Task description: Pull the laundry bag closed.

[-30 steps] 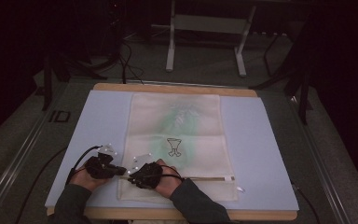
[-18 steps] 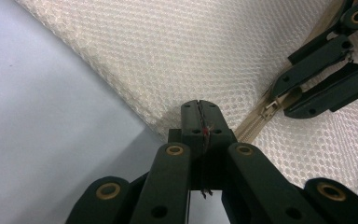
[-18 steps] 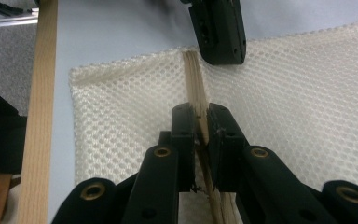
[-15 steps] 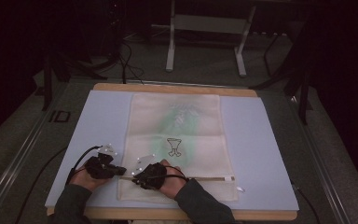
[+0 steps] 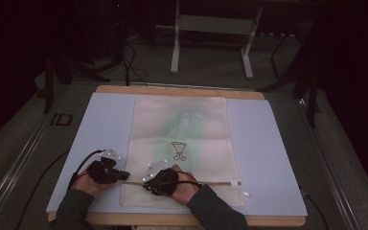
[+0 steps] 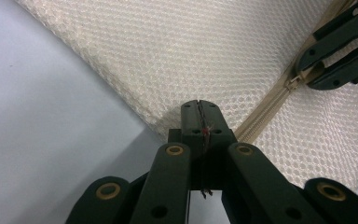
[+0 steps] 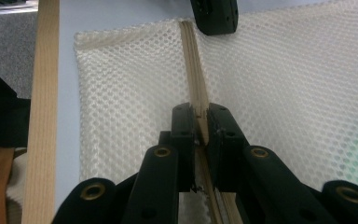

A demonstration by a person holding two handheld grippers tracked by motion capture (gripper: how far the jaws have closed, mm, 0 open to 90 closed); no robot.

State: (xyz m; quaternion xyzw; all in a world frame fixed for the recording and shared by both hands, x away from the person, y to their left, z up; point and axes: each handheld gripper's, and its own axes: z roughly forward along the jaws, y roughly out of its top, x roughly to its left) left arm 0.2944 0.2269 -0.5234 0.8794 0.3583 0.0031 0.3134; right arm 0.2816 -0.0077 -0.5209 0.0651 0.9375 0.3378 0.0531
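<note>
A cream mesh bag (image 5: 179,139) lies flat on the pale blue mat (image 5: 268,143), its zip (image 5: 211,183) running along the near end. My left gripper (image 5: 126,176) is shut on the bag's left edge, right where the zip ends (image 6: 200,106). My right gripper (image 5: 145,183) points left towards it and is shut on the zip tape (image 7: 199,116). The two sets of tips sit a short gap apart. The right gripper (image 6: 303,70) appears at the upper right of the left gripper view, on the zip (image 6: 270,112). The left gripper (image 7: 214,16) shows at the top of the right gripper view.
The mat covers a wooden table, whose edge (image 5: 182,90) shows at the far side and beside the bag (image 7: 44,93). A green print and a goblet drawing (image 5: 178,149) show on the bag. Metal stand legs (image 5: 175,52) rise beyond the table. Cables (image 5: 84,163) trail left.
My right gripper has crept slightly to the right along the zip. The left gripper and the bag have stayed put.
</note>
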